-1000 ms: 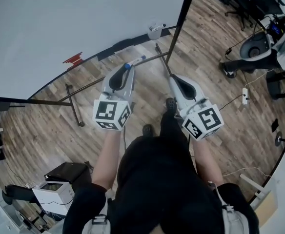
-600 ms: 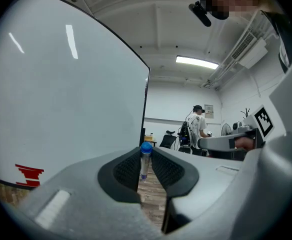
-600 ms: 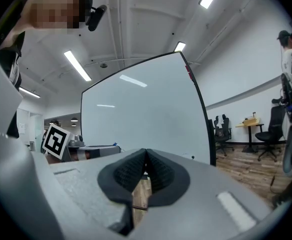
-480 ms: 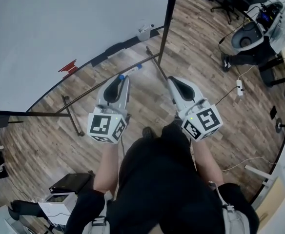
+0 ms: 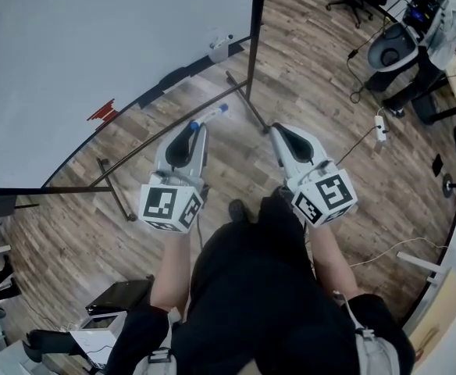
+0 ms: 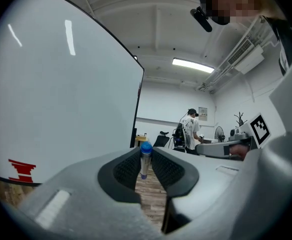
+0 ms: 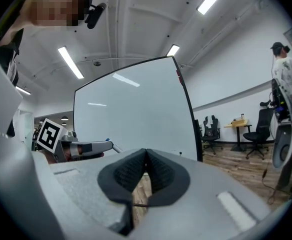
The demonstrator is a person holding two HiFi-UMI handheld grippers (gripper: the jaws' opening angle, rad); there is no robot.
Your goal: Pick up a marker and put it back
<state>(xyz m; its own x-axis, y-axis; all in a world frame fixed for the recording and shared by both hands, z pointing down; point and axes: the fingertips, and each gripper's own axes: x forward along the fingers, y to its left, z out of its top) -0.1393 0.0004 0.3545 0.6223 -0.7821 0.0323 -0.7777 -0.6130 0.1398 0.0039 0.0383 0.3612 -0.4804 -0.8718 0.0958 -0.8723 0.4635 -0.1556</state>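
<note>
The blue-capped marker [image 6: 145, 160] is clamped in the left tool [image 5: 198, 128]; the right tool [image 5: 276, 130] is shut, empty, beside the whiteboard [image 5: 95, 45].

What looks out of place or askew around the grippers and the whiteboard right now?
Nothing stands out. The left gripper is closed on a blue-capped marker, which sits squarely between its jaws. The right gripper is shut and empty. The whiteboard stands upright, and no spill or damage shows on the wooden floor.

The person [image 5: 251, 287] wears black; the grey left gripper [image 5: 197, 126] and right gripper [image 5: 276, 130] carry black pads [image 6: 128, 169] and black-and-white marker cubes [image 5: 171, 205].
</note>
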